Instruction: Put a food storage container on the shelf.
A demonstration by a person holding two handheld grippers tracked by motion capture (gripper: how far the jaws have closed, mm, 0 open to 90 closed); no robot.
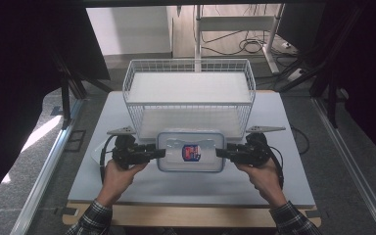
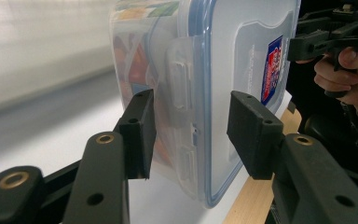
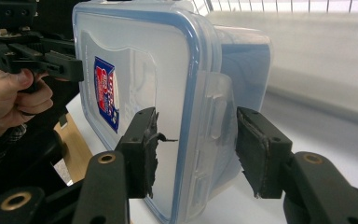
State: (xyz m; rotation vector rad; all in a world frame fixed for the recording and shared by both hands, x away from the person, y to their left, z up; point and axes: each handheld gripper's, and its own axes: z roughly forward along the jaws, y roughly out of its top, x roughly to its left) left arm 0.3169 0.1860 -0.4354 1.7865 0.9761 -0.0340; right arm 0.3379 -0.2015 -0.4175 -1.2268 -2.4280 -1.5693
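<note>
I have the clear lidded container point(image 1: 191, 151) pinched from both ends — the left gripper point(image 1: 157, 153) clenched on its left side and the right gripper point(image 1: 222, 152) clenched on its right, each set of jaws bearing above and below across a lid latch. The box sits just in front of the white wire basket point(image 1: 189, 93), over the near half of the table point(image 1: 274, 117), and whether it is clear of the surface I cannot tell from above.

My worry is the grip itself: in the left gripper view the pads point(image 2: 142, 133) sit on the hinged latch flap point(image 2: 179, 84), which could flex or pop open under load. With only 2 small contact patches, any mismatch between my hands would twist the box — contents shift, and 1 end slips. The basket's front wall is close enough to clip.
</note>
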